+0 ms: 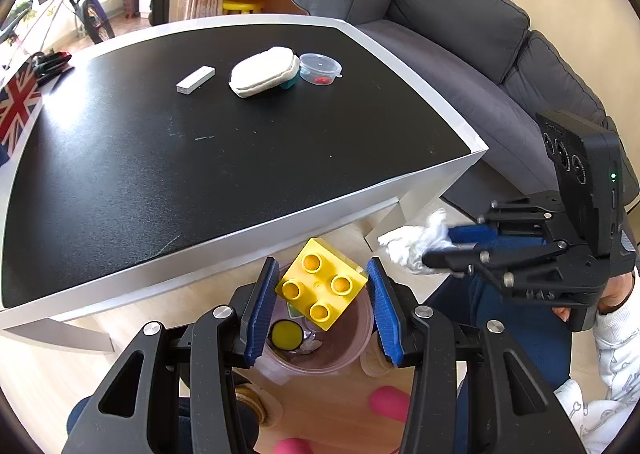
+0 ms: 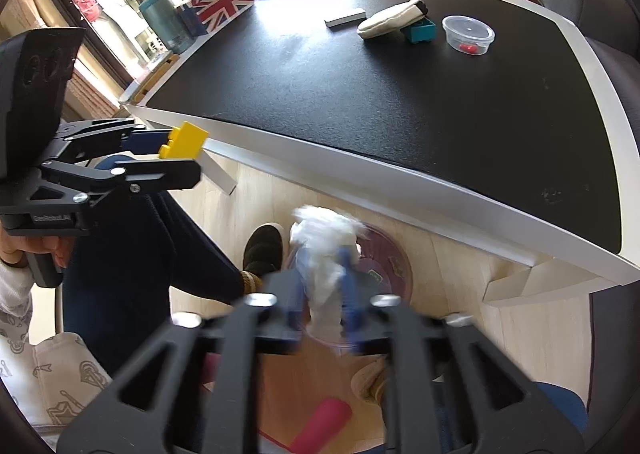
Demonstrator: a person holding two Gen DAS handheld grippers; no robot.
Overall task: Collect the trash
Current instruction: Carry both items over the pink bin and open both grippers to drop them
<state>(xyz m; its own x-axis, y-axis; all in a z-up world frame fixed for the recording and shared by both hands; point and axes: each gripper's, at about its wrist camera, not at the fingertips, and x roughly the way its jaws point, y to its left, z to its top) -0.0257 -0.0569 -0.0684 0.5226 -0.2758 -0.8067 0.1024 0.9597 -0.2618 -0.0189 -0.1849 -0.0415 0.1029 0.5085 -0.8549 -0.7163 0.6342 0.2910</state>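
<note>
My left gripper (image 1: 322, 288) is shut on a yellow toy brick (image 1: 322, 288), held above a clear plastic bin (image 1: 352, 350) on the floor by the table's near edge. The bin holds a yellow round lid and some scraps. My right gripper (image 2: 324, 282) is shut on a crumpled white tissue (image 2: 326, 250), held above the same bin (image 2: 394, 262). In the left wrist view the right gripper (image 1: 440, 244) with the tissue (image 1: 408, 246) is to the right of the brick. In the right wrist view the left gripper (image 2: 188, 152) with the brick (image 2: 184, 142) is at the left.
The black table (image 1: 200, 174) carries a white remote (image 1: 195, 79), a white pouch (image 1: 264, 72) over a teal block, and a lidded clear tub (image 1: 320, 68). A Union Jack box (image 2: 224, 0) stands at its far side. A grey sofa (image 1: 480, 54) is to the right. My feet are beside the bin.
</note>
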